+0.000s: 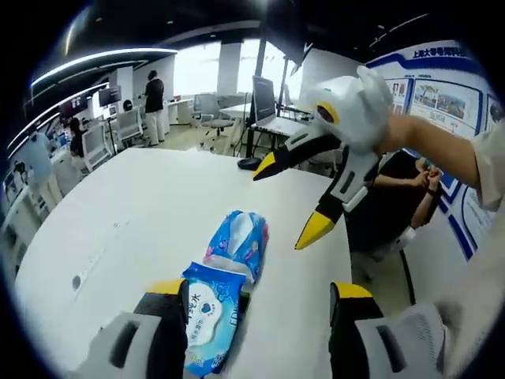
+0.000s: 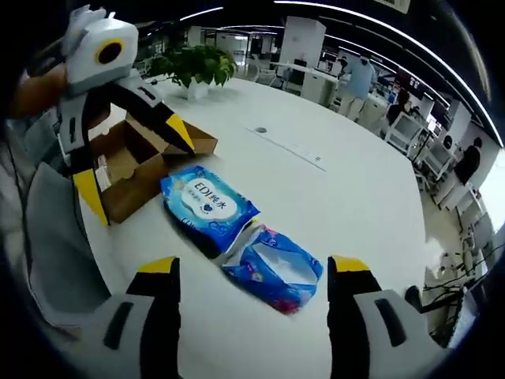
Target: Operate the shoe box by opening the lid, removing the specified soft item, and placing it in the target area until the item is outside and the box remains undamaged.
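A brown cardboard shoe box (image 2: 140,188) stands open on the white table (image 2: 331,197), its flaps spread. Just outside it lie a blue wet-wipes pack (image 2: 207,201) and a blue floral tissue pack (image 2: 276,268), side by side and touching. In the left gripper view the wipes pack (image 1: 211,316) lies against my left jaw, with the tissue pack (image 1: 239,241) beyond it. My left gripper (image 1: 256,296) is open and holds nothing; in the right gripper view the left gripper (image 2: 134,166) hangs over the box. My right gripper (image 2: 254,272) is open above the tissue pack; in the left gripper view the right gripper (image 1: 289,197) hovers empty.
A potted plant (image 2: 197,63) stands at the table's far end beyond the box. A monitor (image 1: 263,99) and office chairs sit past the other end. A person in dark clothes (image 1: 394,197) sits close to the table's edge. A round cable port (image 2: 260,130) is set in the tabletop.
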`<state>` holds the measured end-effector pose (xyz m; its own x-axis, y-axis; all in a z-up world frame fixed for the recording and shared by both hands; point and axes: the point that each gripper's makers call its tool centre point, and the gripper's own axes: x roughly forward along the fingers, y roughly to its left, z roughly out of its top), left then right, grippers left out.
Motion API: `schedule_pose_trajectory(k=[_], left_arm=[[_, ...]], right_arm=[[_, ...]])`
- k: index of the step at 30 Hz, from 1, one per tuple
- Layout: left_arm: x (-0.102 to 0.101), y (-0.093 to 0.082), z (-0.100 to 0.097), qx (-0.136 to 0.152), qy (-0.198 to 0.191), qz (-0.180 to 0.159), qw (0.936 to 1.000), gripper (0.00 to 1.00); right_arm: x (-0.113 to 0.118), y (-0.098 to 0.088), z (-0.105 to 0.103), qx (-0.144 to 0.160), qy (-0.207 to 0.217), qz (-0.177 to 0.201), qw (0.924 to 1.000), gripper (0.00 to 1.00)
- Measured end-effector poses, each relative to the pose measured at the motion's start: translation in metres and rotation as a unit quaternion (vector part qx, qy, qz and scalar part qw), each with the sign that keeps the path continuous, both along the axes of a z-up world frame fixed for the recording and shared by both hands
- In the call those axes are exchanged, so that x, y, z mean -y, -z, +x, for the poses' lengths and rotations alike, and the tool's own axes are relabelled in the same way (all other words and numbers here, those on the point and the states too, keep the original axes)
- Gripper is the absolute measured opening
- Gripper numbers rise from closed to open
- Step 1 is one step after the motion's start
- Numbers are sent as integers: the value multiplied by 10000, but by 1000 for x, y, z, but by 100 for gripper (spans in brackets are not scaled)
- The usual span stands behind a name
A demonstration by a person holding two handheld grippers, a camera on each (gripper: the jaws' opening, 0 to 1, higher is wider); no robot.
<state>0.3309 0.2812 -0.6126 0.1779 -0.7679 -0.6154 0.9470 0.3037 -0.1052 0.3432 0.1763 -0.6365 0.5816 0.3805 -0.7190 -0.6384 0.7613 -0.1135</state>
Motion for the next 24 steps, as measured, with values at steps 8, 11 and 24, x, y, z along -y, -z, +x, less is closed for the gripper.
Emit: schedule_pose_trajectory(k=[8,11,24], left_arm=[[-36,-14,-6,151,-403,-92,9990,85],[-49,-20,-8,124,-632,-229,9977,86],[-116,-27,-15,257,-1353,-276,9901,100]], right_arm=[[-27,-22,-14,199,101,238,9995,83],[-36,-26,-19,191,87,297,9993,87],[-78,-43,-42,167,-206,483,9985,96]])
